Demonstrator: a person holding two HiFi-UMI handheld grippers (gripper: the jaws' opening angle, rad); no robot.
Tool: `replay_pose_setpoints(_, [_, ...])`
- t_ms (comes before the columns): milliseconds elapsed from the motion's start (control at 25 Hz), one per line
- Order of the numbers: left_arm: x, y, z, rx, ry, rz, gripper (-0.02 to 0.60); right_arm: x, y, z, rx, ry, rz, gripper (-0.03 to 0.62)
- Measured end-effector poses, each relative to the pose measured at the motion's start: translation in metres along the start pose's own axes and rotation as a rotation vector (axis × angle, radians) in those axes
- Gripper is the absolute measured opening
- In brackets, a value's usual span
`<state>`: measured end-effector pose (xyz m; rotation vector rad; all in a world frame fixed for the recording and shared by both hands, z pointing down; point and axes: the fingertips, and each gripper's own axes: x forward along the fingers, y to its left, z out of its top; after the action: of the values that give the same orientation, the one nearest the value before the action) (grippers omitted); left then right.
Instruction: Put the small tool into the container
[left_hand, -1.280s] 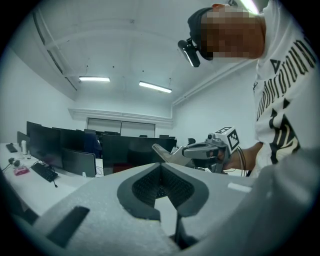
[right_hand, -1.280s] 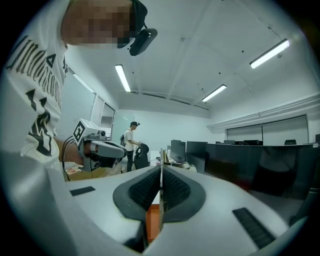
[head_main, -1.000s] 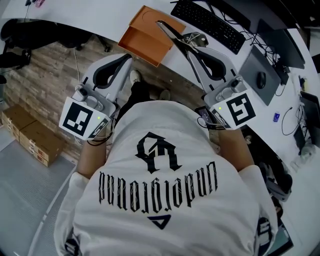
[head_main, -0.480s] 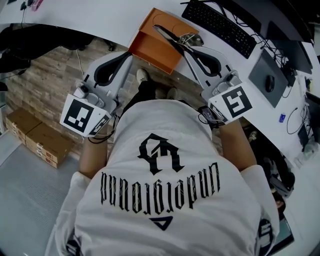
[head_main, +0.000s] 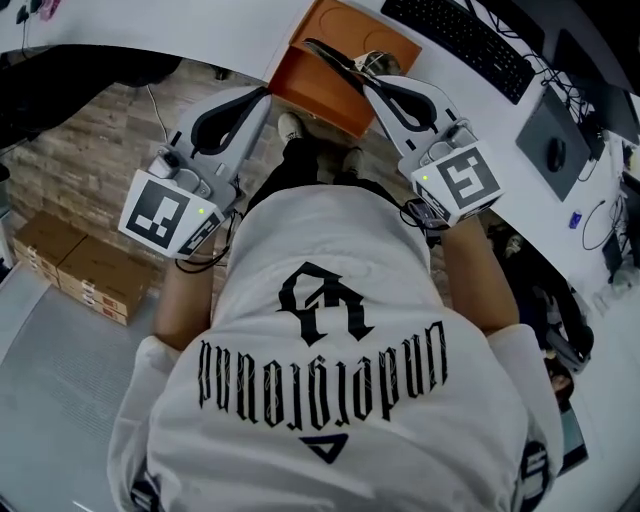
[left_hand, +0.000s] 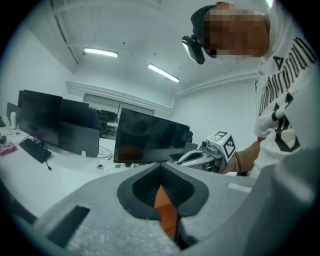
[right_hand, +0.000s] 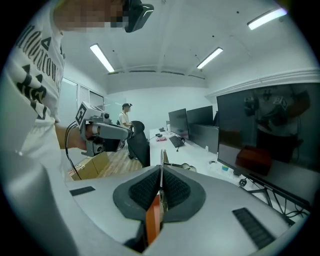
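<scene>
Between right tongs (right_hand: 160, 175): tool (right_hand: 162, 156) clamped, over orange box (head_main: 345, 35). Left tongs (left_hand: 161, 172) pinch box edge. Next, likely: lower, release.

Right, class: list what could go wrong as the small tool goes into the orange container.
1. The right gripper pinches the small metal tool with much of it sticking out past the jaws; it could pivot or slip and land outside.
2. The orange container sits by the white desk edge; a nudge from the tool or the shut left gripper might push it off.
</scene>
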<state>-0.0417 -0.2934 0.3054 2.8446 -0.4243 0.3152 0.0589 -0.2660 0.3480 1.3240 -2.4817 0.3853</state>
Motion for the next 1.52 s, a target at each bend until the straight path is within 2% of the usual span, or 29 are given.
replay_pose_setpoints(360, [0.024,0.025,-0.043,-0.067,0.076,-0.079,0.015,0.037,-0.009,-0.060,0.097,0.120,-0.006,0.015])
replay_pose_setpoints(560, [0.031,0.039,-0.067,-0.093,0.107,-0.088,0.015,0.056,-0.007,-0.092,0.131,0.182,0.011,0.015])
replay_pose_setpoints(800, [0.044,0.047,-0.110,-0.066,0.174,-0.106,0.015,0.076,-0.003,-0.135,0.164,0.260,0.024,0.015])
replay_pose_setpoints(960, [0.051,0.052,-0.133,-0.094,0.206,-0.114,0.015,0.088,0.002,-0.156,0.182,0.300,0.042,0.017])
replay_pose_setpoints(1520, [0.060,0.064,-0.189,-0.137,0.289,-0.106,0.015,0.117,0.009,-0.220,0.227,0.460,0.119,0.016])
